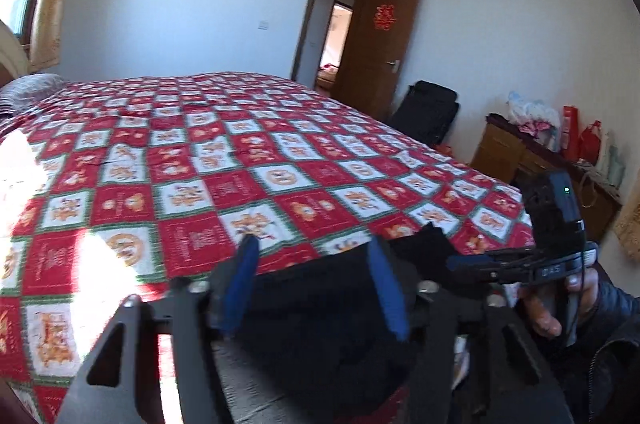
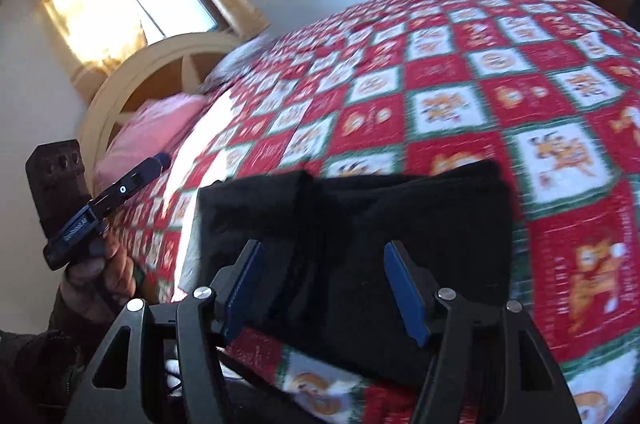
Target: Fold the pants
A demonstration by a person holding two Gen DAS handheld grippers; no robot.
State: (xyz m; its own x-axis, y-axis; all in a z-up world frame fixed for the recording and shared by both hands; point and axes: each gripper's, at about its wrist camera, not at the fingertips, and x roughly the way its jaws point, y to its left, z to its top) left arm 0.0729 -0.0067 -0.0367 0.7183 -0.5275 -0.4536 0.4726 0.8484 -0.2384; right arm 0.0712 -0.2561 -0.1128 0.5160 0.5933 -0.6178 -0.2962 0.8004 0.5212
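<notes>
The black pants [image 2: 360, 224] lie as a folded bundle on the red and white patchwork bedspread [image 2: 500, 72], near the bed's front edge. In the left wrist view the pants [image 1: 320, 304] show as a dark heap between and below my fingers. My left gripper [image 1: 314, 246] is open, its blue pads apart above the pants, gripping nothing. My right gripper [image 2: 324, 248] is open too, its pads spread over the near part of the bundle. The right gripper also shows in the left wrist view [image 1: 472, 262], and the left one in the right wrist view [image 2: 160, 160].
The bedspread [image 1: 240, 152] covers the whole bed. A pink pillow [image 2: 148, 128] and curved headboard [image 2: 132, 72] are at the head, under a window. A black chair [image 1: 428, 112], an open brown door [image 1: 380, 44] and a wooden cabinet [image 1: 500, 152] with bags stand beyond the bed.
</notes>
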